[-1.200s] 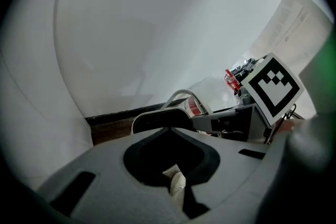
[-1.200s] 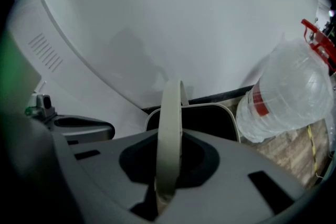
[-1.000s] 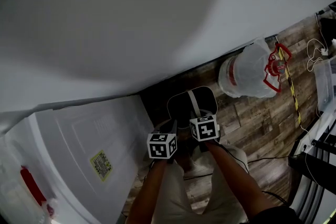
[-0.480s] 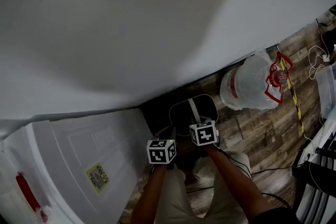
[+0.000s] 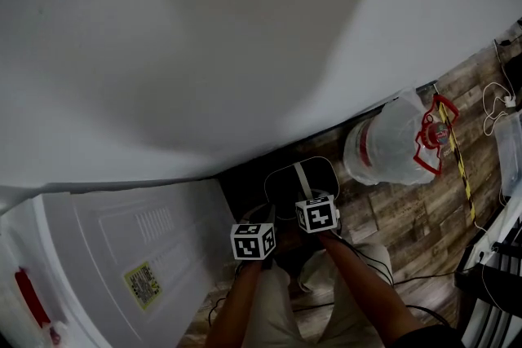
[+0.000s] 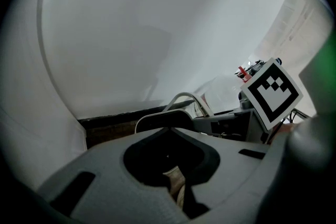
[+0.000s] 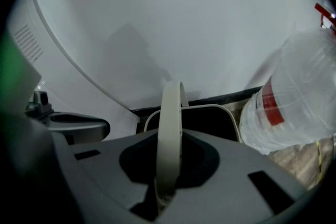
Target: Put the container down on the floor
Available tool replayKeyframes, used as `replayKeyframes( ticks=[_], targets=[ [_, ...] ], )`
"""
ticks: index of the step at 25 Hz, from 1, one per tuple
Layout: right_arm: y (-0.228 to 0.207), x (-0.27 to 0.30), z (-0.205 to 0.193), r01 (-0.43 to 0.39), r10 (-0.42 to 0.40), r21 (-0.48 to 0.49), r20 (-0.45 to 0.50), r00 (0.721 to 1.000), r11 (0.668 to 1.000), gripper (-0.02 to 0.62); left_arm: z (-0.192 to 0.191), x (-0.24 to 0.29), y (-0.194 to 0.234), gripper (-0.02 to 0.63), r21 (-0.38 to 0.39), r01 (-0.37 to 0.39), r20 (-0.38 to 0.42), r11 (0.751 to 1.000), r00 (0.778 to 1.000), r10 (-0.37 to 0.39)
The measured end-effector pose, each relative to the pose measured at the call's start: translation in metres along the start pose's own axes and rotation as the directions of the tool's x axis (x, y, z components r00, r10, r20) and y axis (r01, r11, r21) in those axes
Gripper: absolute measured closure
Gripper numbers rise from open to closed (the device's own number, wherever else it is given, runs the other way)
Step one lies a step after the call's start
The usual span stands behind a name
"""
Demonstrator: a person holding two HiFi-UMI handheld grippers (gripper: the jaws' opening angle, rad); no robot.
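The dark rounded-rectangular plastic container, with its pale rim, will probably handle as a stiff, light tub. Its inside looks dark and I cannot tell whether anything is in it. Because it hangs from one thin band, it is likely to swing and tip, so it should be held at the crown of the handle and brought down level.

That pale arched plastic handle rises from the far rim and runs straight into the right gripper, whose jaws are pressed onto it edge-on. The container sits just ahead of and below those jaws. It is close to the dark strip at the foot of the big white curved surface. No view shows whether its base has reached the wood-look plank floor.

In the head view the left gripper is just beside the right gripper, at the container's near edge. The left gripper view shows its own jaws drawn nearly together with a pale scrap in the slot. I cannot tell what the scrap is. The rim of the container shows beyond them.

A clear plastic water jug with a red label band lies on its side on the floor to the right, near the container but apart from it. A white panel bearing a yellow sticker fills the lower left of the head view.
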State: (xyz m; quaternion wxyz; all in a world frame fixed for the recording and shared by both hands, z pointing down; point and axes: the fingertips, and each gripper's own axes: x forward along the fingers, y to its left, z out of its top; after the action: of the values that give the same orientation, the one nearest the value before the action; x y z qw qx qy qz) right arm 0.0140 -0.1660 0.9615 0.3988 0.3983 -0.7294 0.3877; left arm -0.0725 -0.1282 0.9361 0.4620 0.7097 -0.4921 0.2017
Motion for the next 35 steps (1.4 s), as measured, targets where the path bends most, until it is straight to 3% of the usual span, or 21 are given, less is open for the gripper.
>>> replayKeyframes(
  ticks=[16,35],
  targets=[
    [-0.001,0.016,0.0,-0.005,0.006,-0.018,0.023,1.0,1.0,0.561,-0.007,0.02,0.011,0.589,-0.003,0.0,-0.008,1.0,1.0,0.0],
    [-0.026,0.005,-0.015,0.073,-0.073,-0.026,0.002,0.997,0.997,0.561,-0.009,0.008,0.0,0.589,0.014,-0.036,-0.029,0.999,0.999,0.037]
  ],
)
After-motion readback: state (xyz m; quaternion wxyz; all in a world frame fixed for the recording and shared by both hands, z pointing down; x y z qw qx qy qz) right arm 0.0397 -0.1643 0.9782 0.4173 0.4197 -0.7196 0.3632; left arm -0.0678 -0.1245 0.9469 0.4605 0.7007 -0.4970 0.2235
